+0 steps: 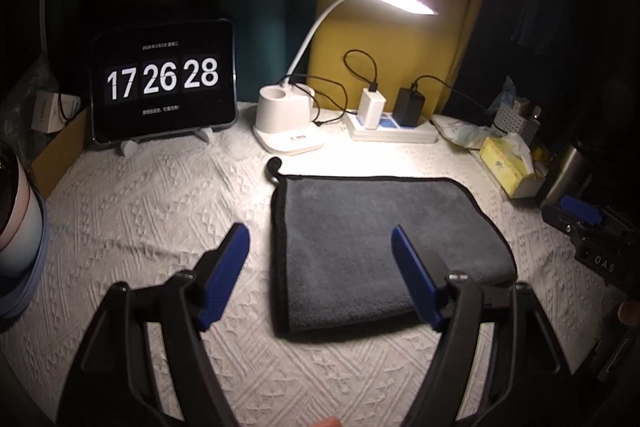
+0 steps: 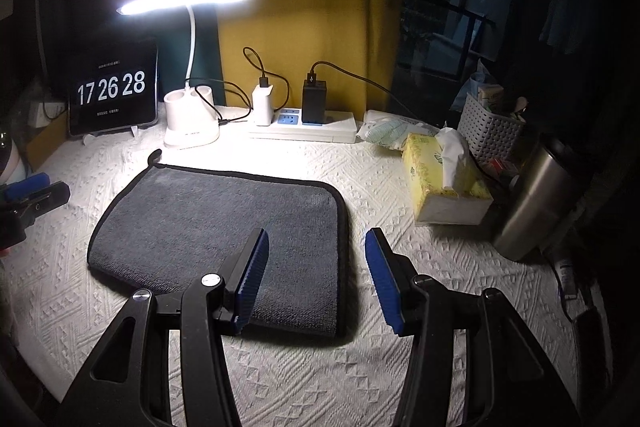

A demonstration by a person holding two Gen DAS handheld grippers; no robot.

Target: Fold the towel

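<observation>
1 fold looks done: towel (image 1: 384,247) lies doubled, flat on surface (image 1: 160,211), rounded fold edge nearest its right side. Left gripper (image 1: 320,275) and right gripper (image 2: 316,279) both spread wide, empty, above towel's near edge. Left: maybe 1 more fold

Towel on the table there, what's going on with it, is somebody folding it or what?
A person holds a gripper in each hand over the grey towel, which lies flat on the white tablecloth, apparently already folded over. The left gripper hangs at its left edge and the right gripper at its right edge. Both have their jaws open and grip nothing. A lit lamp and a clock stand behind.
</observation>
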